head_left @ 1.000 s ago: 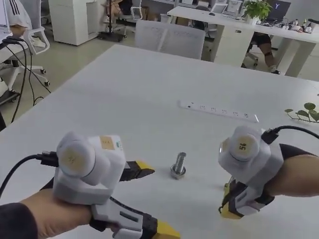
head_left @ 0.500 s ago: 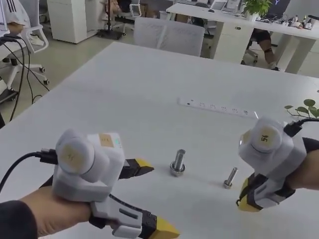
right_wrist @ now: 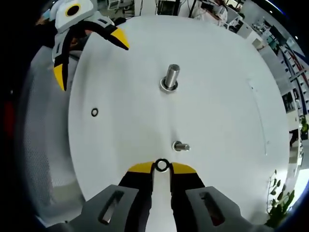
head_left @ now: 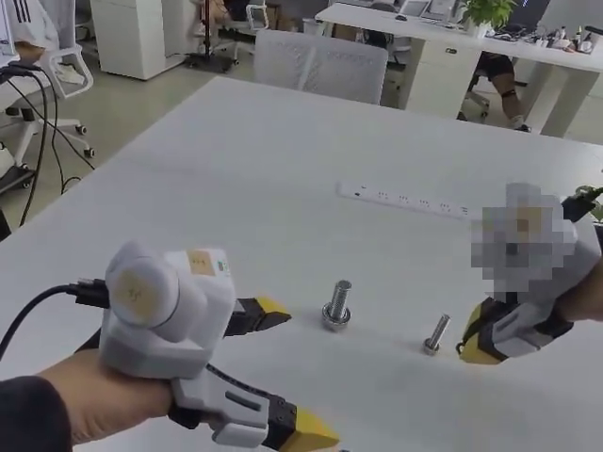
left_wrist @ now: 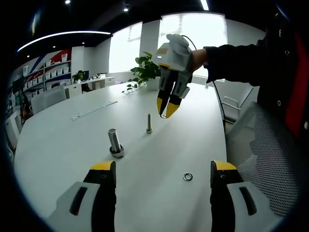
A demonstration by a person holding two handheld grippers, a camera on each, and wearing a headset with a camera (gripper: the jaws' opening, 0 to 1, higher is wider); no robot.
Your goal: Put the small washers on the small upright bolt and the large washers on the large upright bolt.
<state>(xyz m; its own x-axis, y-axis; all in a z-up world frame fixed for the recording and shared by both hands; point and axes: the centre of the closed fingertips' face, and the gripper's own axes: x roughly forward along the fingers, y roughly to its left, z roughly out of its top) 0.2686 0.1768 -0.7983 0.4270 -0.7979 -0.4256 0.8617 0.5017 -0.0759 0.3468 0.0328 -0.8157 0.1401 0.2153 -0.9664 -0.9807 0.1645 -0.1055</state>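
Washer (right_wrist: 161, 160) pinched in the nearly closed tips of the right gripper (right_wrist: 161, 168), just short of the small bolt (right_wrist: 181, 146), whose long axis stands upright on the table (right_wrist: 217, 96). The large bolt (right_wrist: 170, 77) stands farther ahead. We judge the right hand the nearer, its tips angled downward beside the small bolt. The left gripper (left_wrist: 163, 166) is spread wide and empty, with a loose washer (left_wrist: 188, 177) on the table ahead of it.

Two bolts (right_wrist: 170, 77) (right_wrist: 181, 146), two washers (right_wrist: 94, 112) (right_wrist: 161, 166), perhaps more

An open office: white desks (head_left: 415, 33), swivel chairs (head_left: 320, 66), a potted plant (head_left: 485, 14).
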